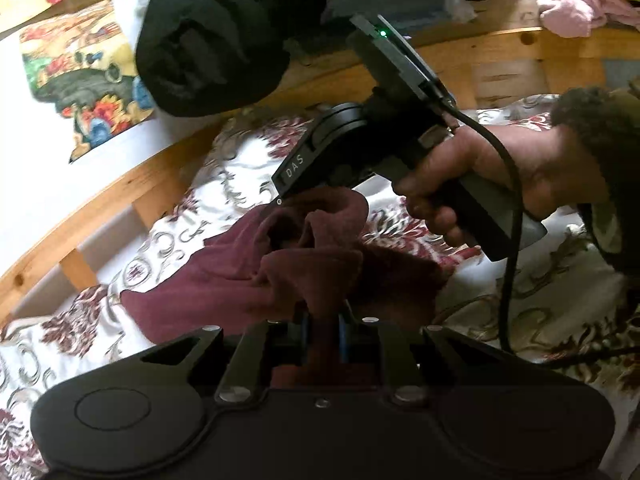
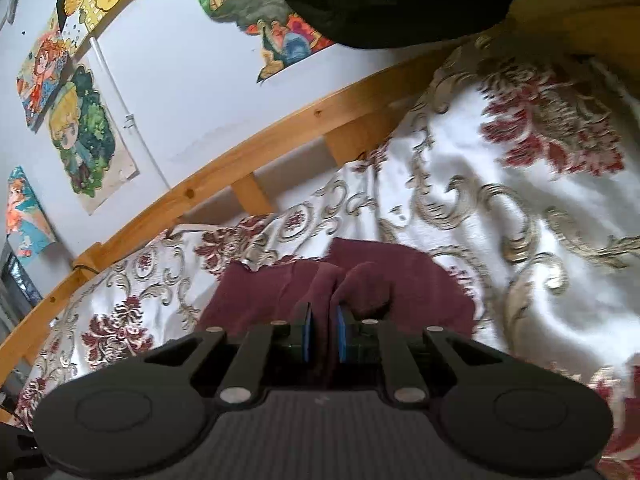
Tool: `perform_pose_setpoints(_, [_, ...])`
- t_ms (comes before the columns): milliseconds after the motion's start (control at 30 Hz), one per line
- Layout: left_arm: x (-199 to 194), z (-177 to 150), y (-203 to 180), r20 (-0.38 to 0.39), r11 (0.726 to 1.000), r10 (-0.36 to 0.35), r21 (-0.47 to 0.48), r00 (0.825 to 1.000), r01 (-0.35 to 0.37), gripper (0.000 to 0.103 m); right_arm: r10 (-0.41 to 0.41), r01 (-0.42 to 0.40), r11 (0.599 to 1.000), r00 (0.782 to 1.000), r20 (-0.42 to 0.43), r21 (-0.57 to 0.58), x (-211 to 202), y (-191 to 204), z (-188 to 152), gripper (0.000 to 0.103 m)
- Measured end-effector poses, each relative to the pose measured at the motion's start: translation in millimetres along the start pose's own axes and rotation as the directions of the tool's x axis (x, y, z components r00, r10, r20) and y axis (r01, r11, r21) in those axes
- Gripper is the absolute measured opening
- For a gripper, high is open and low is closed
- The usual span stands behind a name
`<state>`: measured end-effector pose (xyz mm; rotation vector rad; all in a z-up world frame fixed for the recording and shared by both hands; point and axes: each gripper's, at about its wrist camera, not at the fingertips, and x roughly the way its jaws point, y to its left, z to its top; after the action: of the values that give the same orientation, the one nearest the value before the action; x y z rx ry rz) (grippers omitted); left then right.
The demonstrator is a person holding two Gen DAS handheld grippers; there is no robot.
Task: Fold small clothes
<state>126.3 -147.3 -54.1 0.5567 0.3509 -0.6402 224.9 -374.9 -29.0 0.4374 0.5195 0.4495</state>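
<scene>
A small maroon garment [image 1: 224,280] lies bunched on the floral bedspread [image 1: 168,236]. My left gripper [image 1: 323,320] is shut on a fold of it, cloth pinched between the blue pads. In the left wrist view the right gripper's body [image 1: 320,156], held by a hand, hovers over the garment's far edge; its fingertips are hidden there. In the right wrist view my right gripper [image 2: 324,320] is shut on another fold of the maroon garment [image 2: 256,292], which spreads just ahead of the fingers over the bedspread [image 2: 500,216].
A wooden bed rail [image 1: 120,196] runs along the far side, also in the right wrist view [image 2: 240,156]. A black garment [image 1: 208,48] hangs over it. Pink cloth [image 1: 576,4] lies at the back right. Posters [image 2: 84,136] cover the wall.
</scene>
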Motion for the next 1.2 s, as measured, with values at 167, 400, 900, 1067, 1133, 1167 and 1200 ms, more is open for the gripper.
perform_pose_setpoints(167, [8, 3, -8, 0.009, 0.999, -0.035, 0.014, 0.999, 0.035, 0.014, -0.05, 0.05, 0.999, 0.999, 0.018, -0.005, -16, -8, 0, 0.015])
perform_pose_setpoints(400, [17, 5, -14, 0.003, 0.998, -0.07, -0.002, 0.998, 0.07, 0.014, -0.068, 0.067, 0.997, 0.997, 0.02, 0.023, -20, -18, 1, 0.015])
perform_pose_setpoints(900, [23, -8, -12, -0.051, 0.989, -0.104, -0.115, 0.993, 0.098, 0.017, -0.051, 0.058, 0.982, 0.998, -0.043, 0.18, -3, -44, -16, 0.028])
perform_pose_setpoints(1067, [27, -7, -15, -0.059, 0.988, -0.105, -0.116, 0.993, 0.098, 0.017, -0.058, 0.064, 0.988, 0.997, -0.046, 0.142, 11, -41, -15, 0.035])
perform_pose_setpoints(1133, [28, -6, -16, -0.059, 0.989, -0.102, -0.111, 0.993, 0.095, 0.017, -0.086, 0.089, 0.993, 0.996, -0.031, 0.082, 13, -36, -13, 0.015])
perform_pose_setpoints(1167, [29, -6, -16, -0.058, 0.989, -0.101, -0.11, 0.993, 0.094, 0.017, -0.107, 0.107, 0.993, 0.994, -0.009, 0.048, 10, -32, -12, 0.015])
perform_pose_setpoints(1200, [29, -6, -16, -0.055, 0.989, -0.101, -0.11, 0.993, 0.094, 0.017, -0.115, 0.115, 0.993, 0.993, 0.014, 0.029, 7, -29, -10, 0.015])
